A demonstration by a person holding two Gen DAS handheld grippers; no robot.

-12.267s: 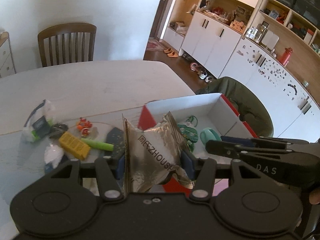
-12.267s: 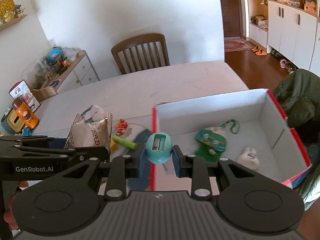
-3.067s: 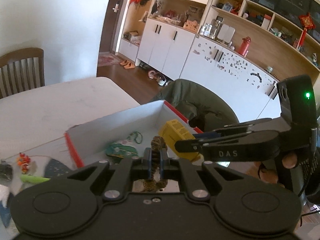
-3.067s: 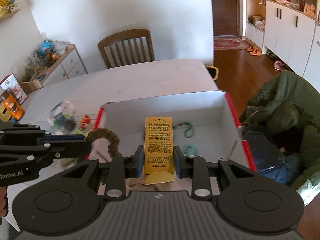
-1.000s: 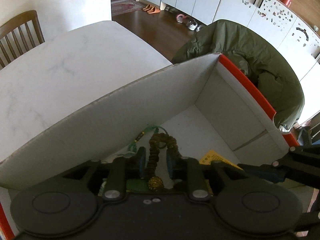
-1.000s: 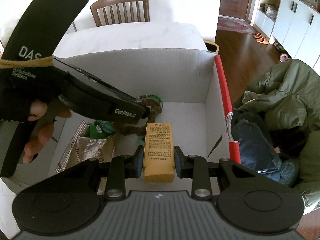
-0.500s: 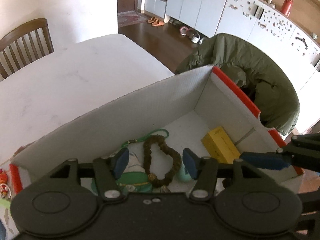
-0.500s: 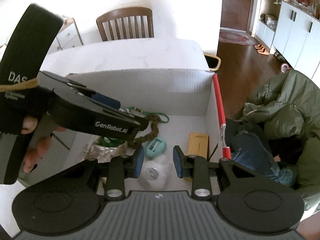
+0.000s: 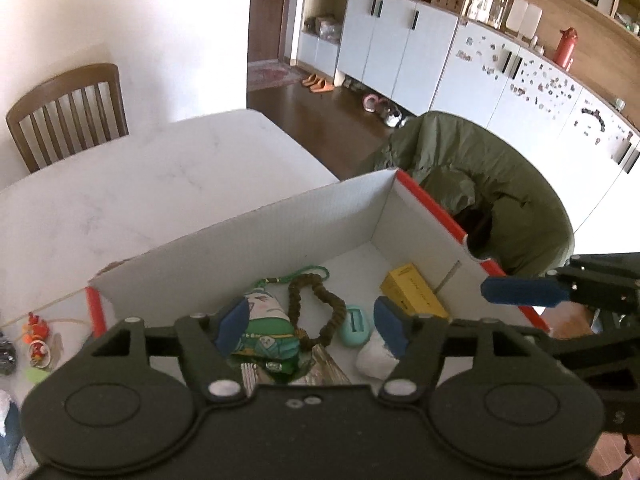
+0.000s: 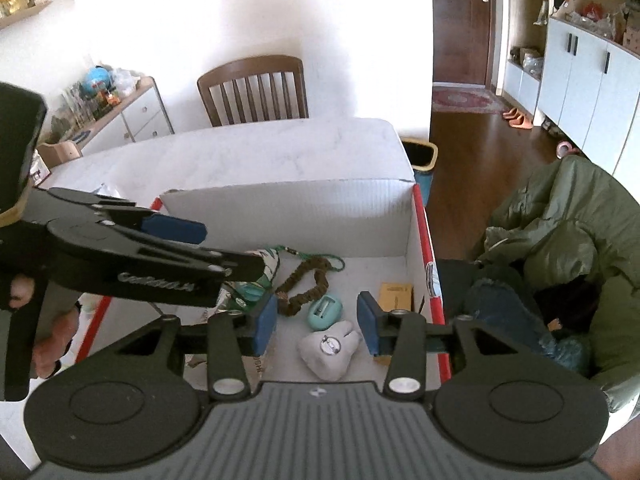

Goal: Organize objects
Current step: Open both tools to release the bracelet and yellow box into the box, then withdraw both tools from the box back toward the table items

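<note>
Both claws hang over a white box [image 10: 288,208] with red edges that sits on a pale desk [image 9: 132,196]. The left claw [image 9: 312,326] is spread wide and holds nothing; its blue pads [image 9: 234,324] frame the things on the box floor below. The right claw [image 10: 316,322] is also spread and empty, above the box's near right part.

Inside the box, a brown bead loop [image 10: 306,282] lies on the floor near the middle, apart from both claws. A green cord [image 10: 320,258] trails beside it towards the far wall. A green printed pouch [image 9: 266,332] lies just left of the loop, with a crinkled foil bag [image 10: 224,300] partly under it. A teal egg-shaped sharpener [image 10: 325,312] rests just right of the loop, and a white tooth-shaped thing [image 10: 330,348] sits nearer the camera, next to the sharpener. A yellow carton [image 9: 414,292] lies flat against the right wall of the box.

On the desk left of the box, small orange toys [image 9: 38,338] and a green bit [image 9: 38,376] lie loose. A wooden chair [image 10: 254,88] stands at the desk's far side. A green jacket [image 9: 476,184] is draped right of the box. In the right wrist view, a hand [image 10: 50,344] grips the left claw's handle.
</note>
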